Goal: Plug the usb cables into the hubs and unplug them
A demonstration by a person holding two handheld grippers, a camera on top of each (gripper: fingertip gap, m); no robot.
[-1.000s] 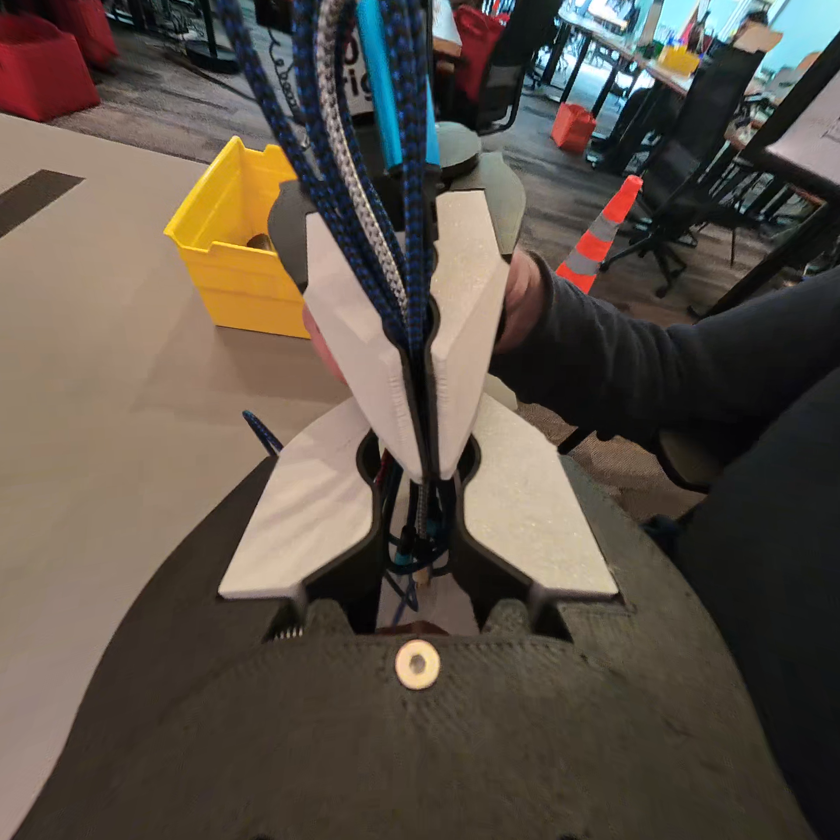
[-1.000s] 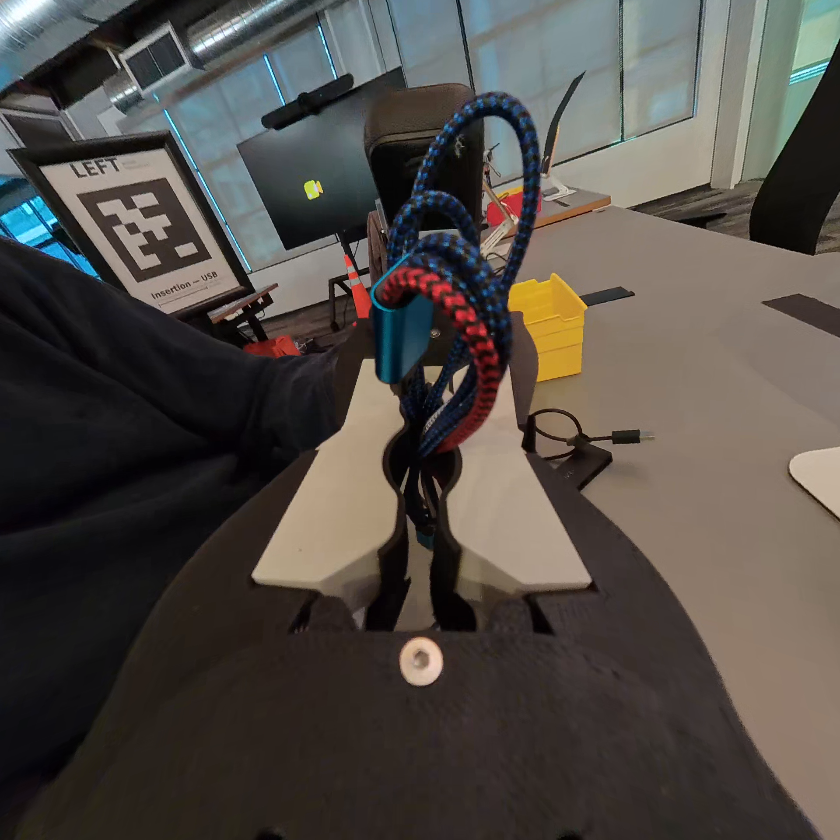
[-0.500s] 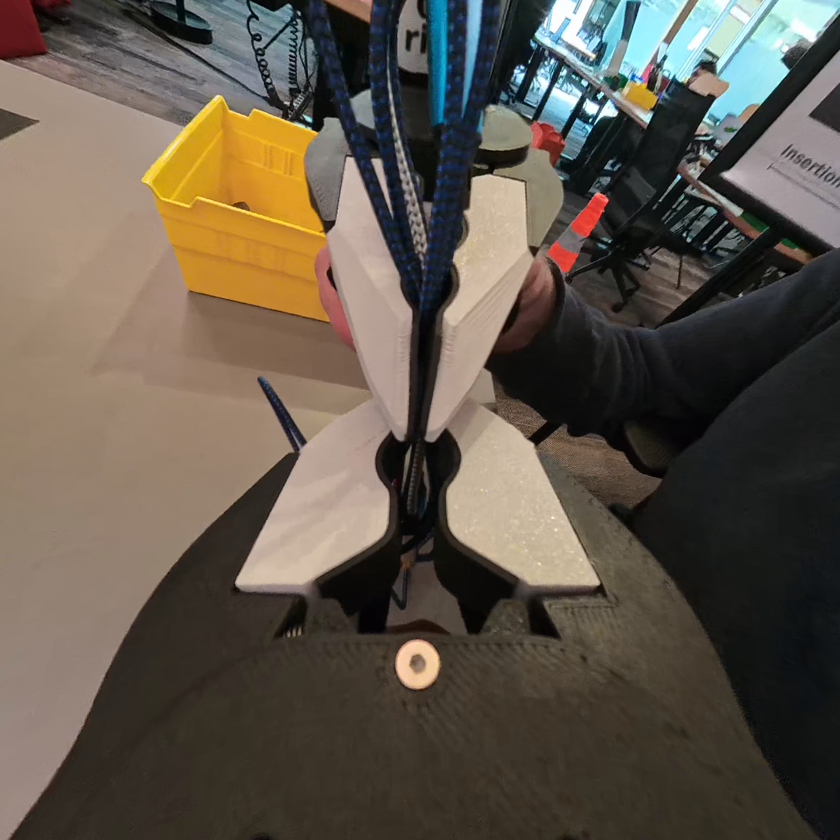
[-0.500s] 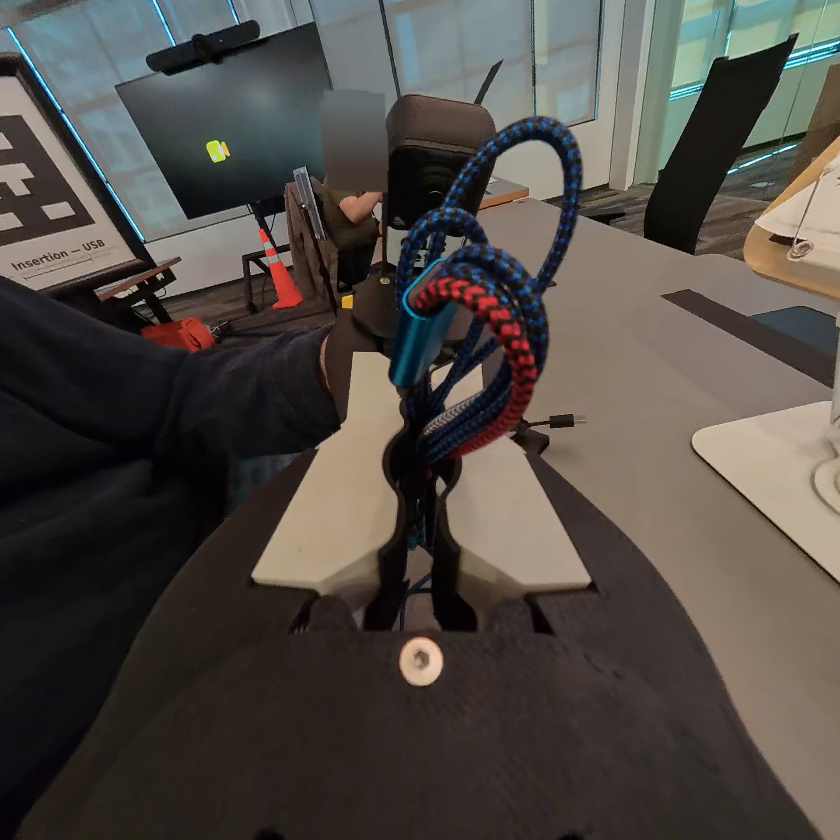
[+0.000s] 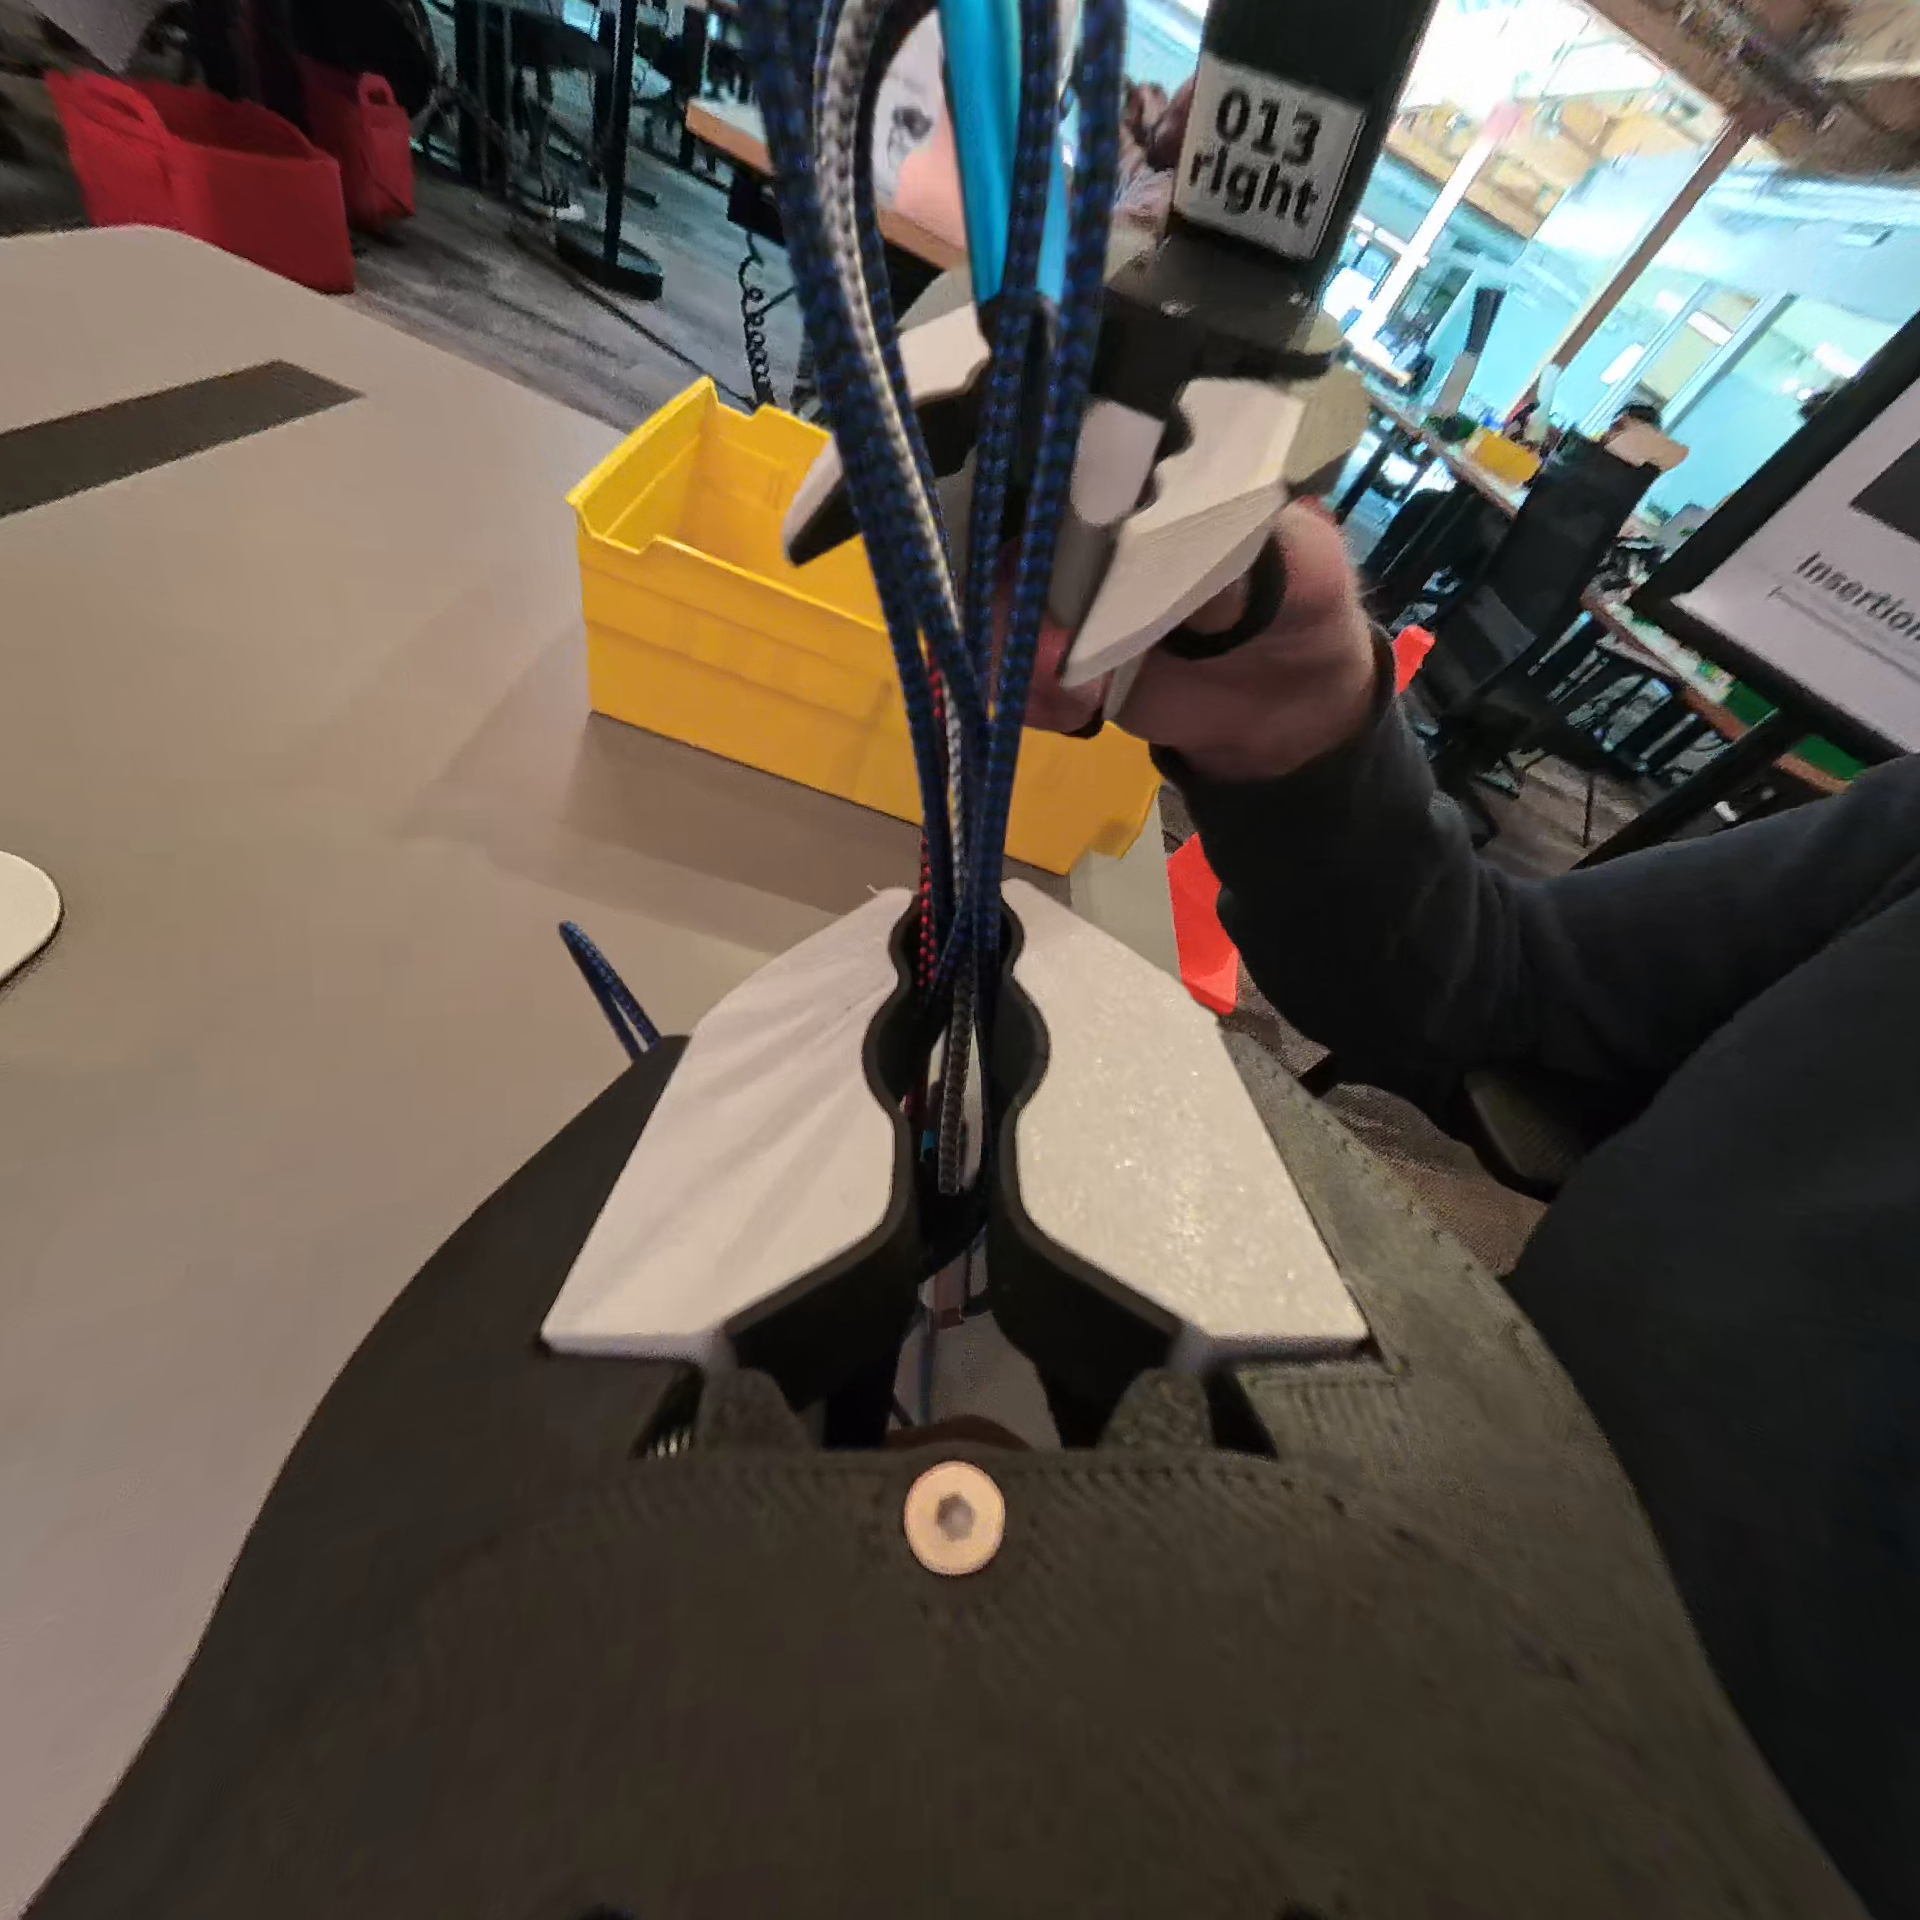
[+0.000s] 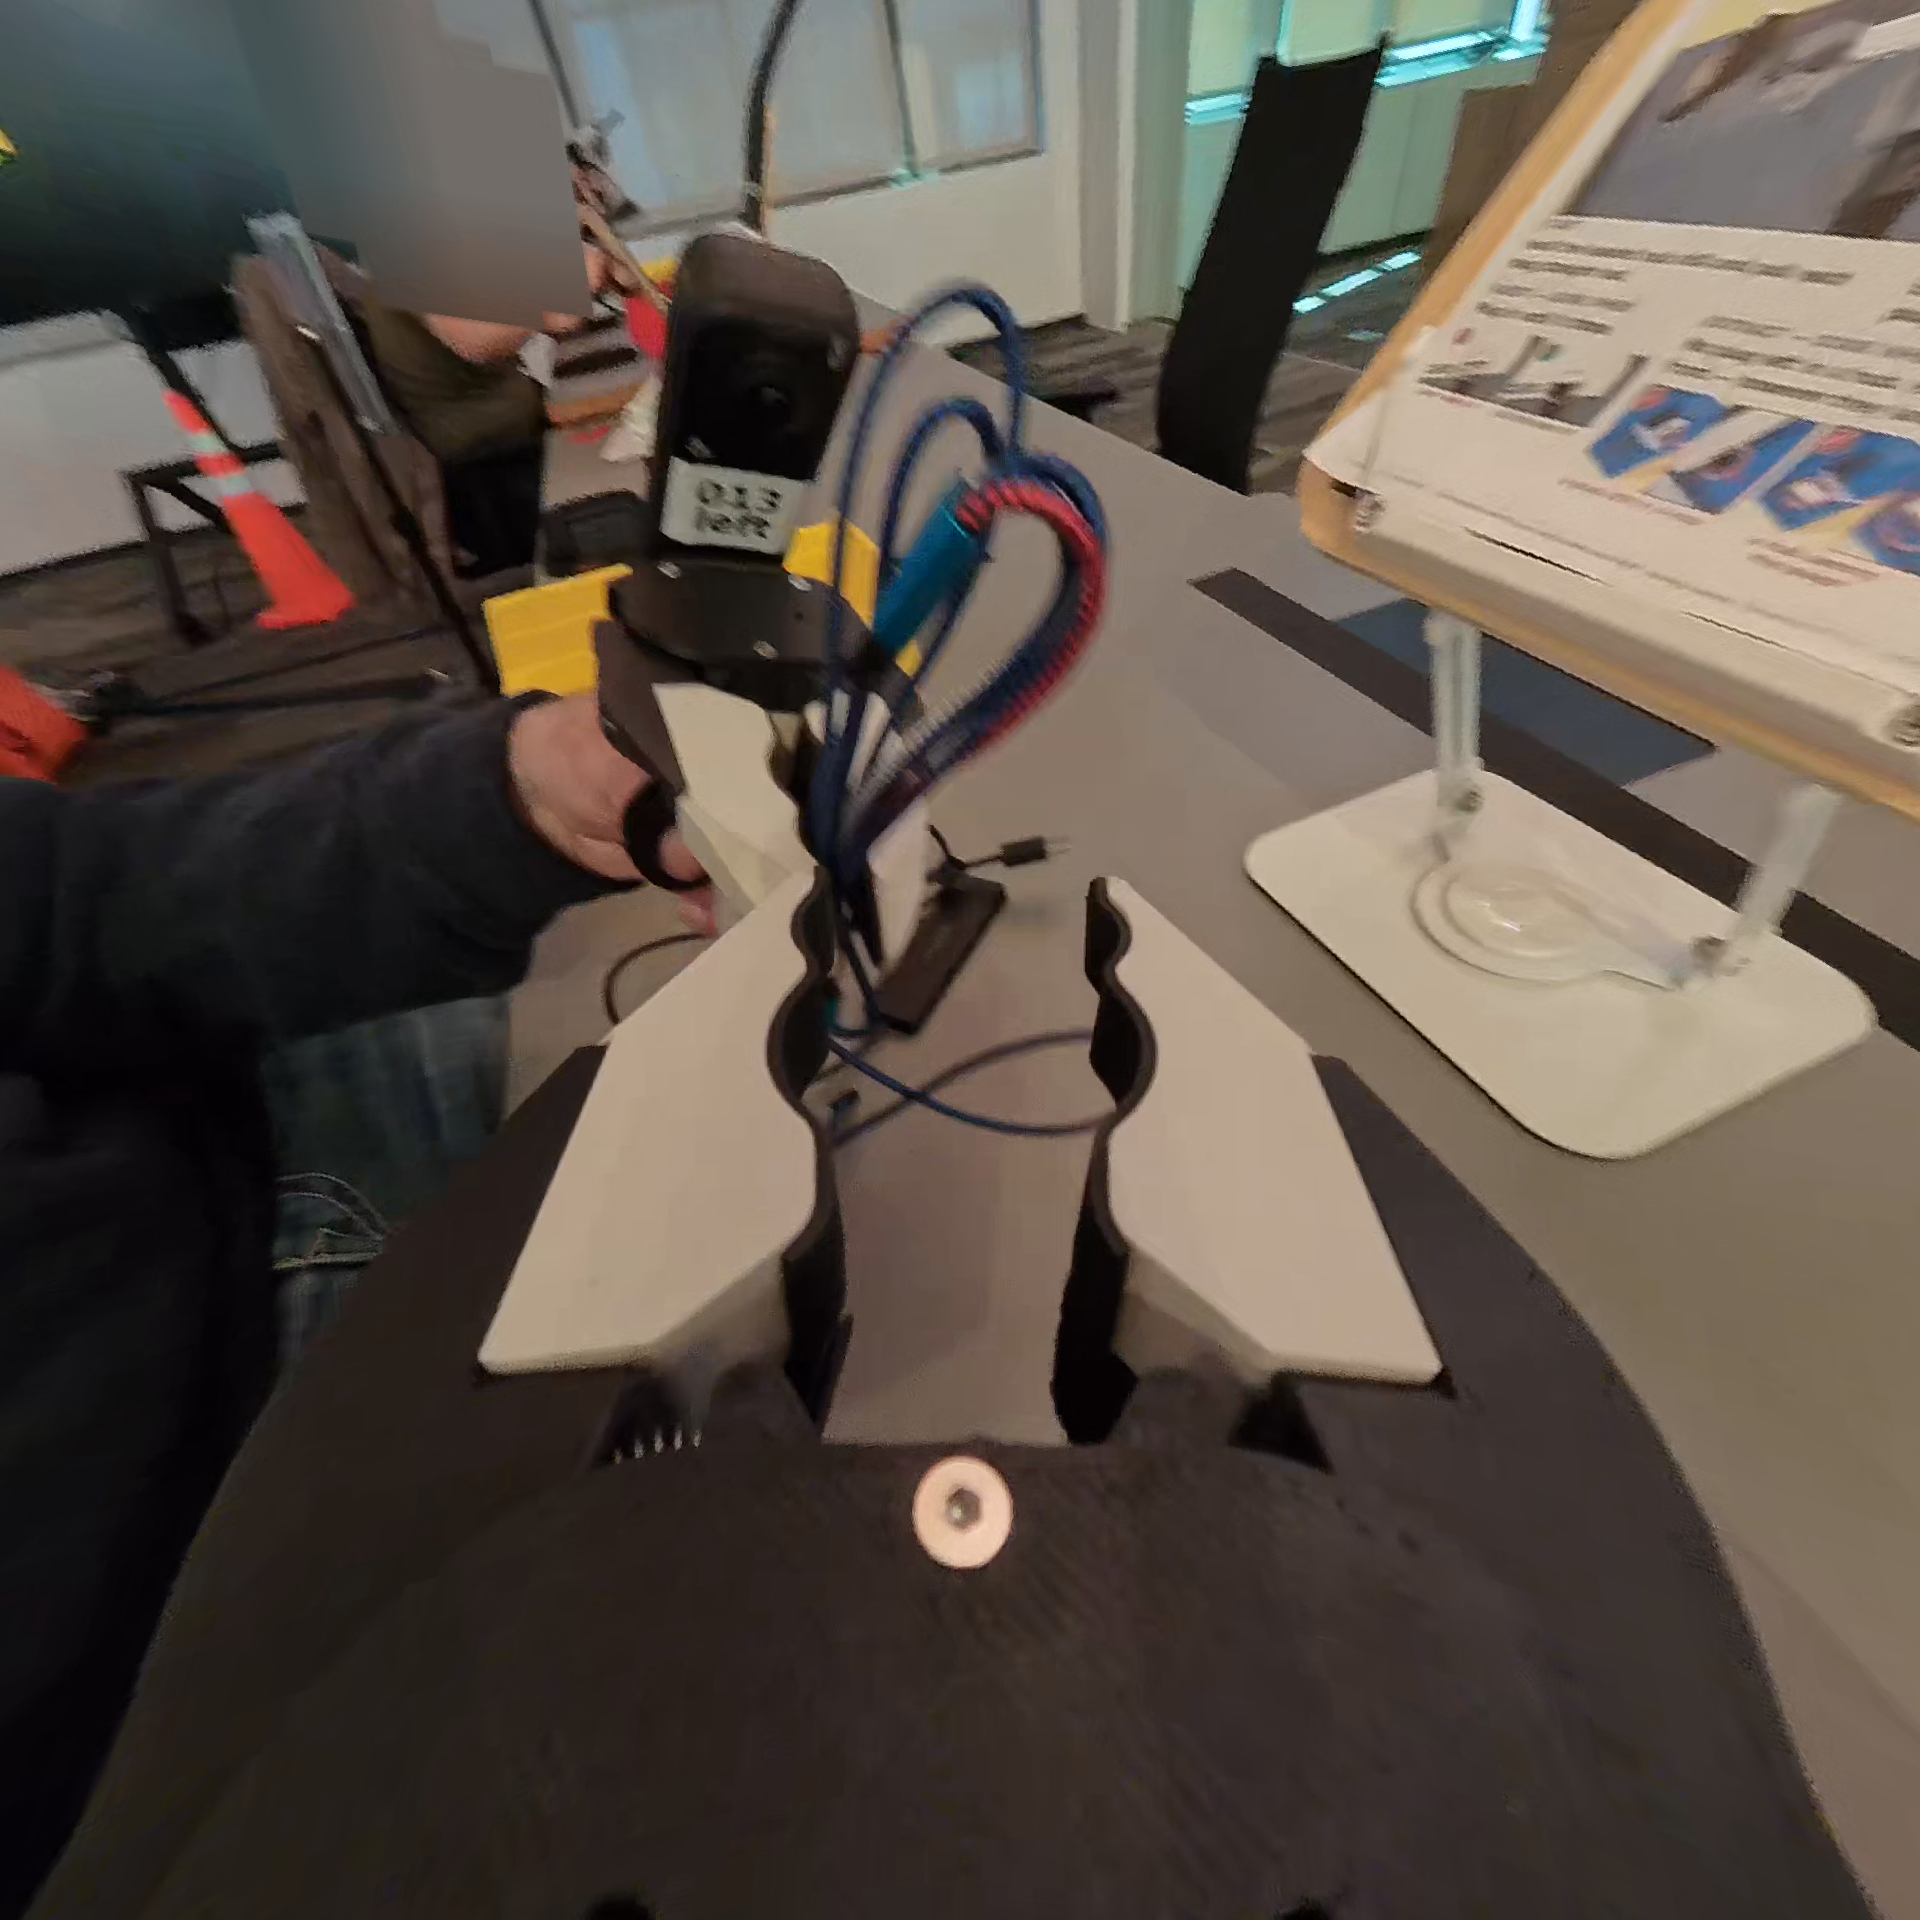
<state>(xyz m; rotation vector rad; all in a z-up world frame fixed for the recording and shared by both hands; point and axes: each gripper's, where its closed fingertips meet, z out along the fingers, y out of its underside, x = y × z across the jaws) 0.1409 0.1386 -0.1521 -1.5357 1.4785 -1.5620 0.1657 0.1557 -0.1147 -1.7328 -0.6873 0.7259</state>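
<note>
A bundle of braided blue, red and white USB cables (image 5: 940, 623) stands up from my left gripper (image 5: 956, 920), which is shut on its lower part. In the right wrist view the bundle (image 6: 997, 644) loops upward with a blue metal connector (image 6: 925, 571) at the top. My right gripper (image 6: 956, 894) is open and empty, its left finger close beside the cables. It also shows in the left wrist view (image 5: 935, 603), jaws apart on either side of the bundle. A black hub (image 6: 940, 956) lies on the grey table beyond, with a loose blue cable (image 6: 966, 1112) in front of it.
A yellow bin (image 5: 727, 644) stands on the table behind the bundle. A white document stand (image 6: 1558, 987) is at the right. An orange cone (image 6: 260, 520) and chairs stand on the floor beyond the table edge. A dark strip (image 5: 156, 426) crosses the table. The tips of one gripper are about 5 cm away from the tips of the other.
My right gripper has opened, let go of the cable bundle and drawn back a little. My left gripper stays shut on the bundle.
</note>
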